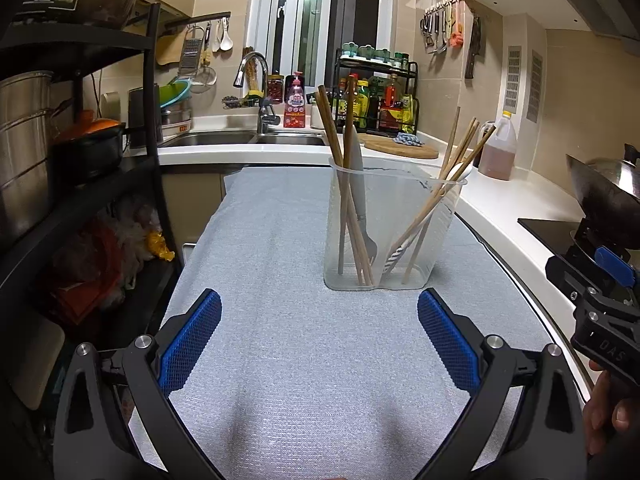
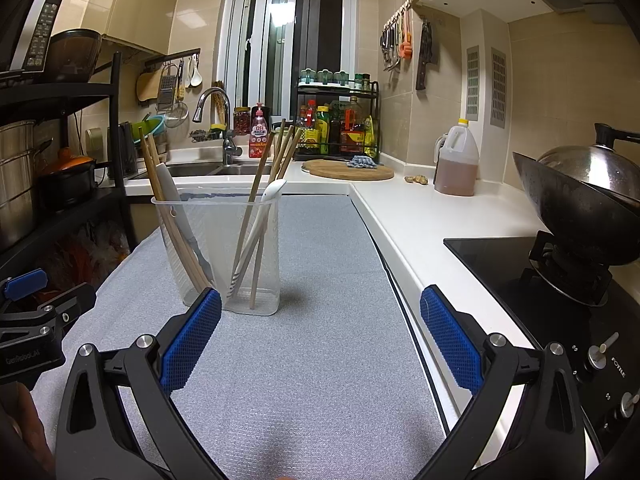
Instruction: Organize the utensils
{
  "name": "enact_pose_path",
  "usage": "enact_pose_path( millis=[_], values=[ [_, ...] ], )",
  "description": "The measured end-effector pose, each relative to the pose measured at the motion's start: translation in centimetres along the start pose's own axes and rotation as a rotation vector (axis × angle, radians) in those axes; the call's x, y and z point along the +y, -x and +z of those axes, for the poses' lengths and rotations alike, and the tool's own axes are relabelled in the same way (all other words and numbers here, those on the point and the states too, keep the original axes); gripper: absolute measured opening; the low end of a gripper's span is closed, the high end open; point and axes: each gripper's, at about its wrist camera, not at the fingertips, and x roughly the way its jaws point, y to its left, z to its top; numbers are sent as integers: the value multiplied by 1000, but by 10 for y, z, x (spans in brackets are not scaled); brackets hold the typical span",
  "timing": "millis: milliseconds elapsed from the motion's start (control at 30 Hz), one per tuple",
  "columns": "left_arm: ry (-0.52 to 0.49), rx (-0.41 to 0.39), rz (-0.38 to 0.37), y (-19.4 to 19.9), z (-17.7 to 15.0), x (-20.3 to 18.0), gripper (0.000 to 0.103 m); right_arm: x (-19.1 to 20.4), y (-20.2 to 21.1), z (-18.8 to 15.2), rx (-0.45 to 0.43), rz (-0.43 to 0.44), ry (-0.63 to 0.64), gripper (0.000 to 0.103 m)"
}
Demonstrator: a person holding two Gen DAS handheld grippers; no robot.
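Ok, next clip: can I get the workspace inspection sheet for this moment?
Surface: grey textured mat over the worktop, bare apart from the holder.
Job's things: clear plastic utensil holder upright on the mat; wooden chopsticks and a grey-handled fork lean left, more chopsticks and a white spoon lean right.
Clutter: nothing seen on the mat.
Grippers: left hand-held gripper and right hand-held gripper both open, empty, short of the holder.
Cables: nothing seen.
Surroundings: sink, cutting board, oil jug, wok on the stove.
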Motion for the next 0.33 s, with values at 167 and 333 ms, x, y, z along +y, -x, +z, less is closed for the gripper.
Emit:
enact_pose_path(
  millis=[167,333],
  values=[
    [0,-1,13,0,1,-1,96,0,0,0,0,1,0,98],
    [5,9,15,-2,0,1,96,-1,0,0,1,1,-1,98]
  ],
)
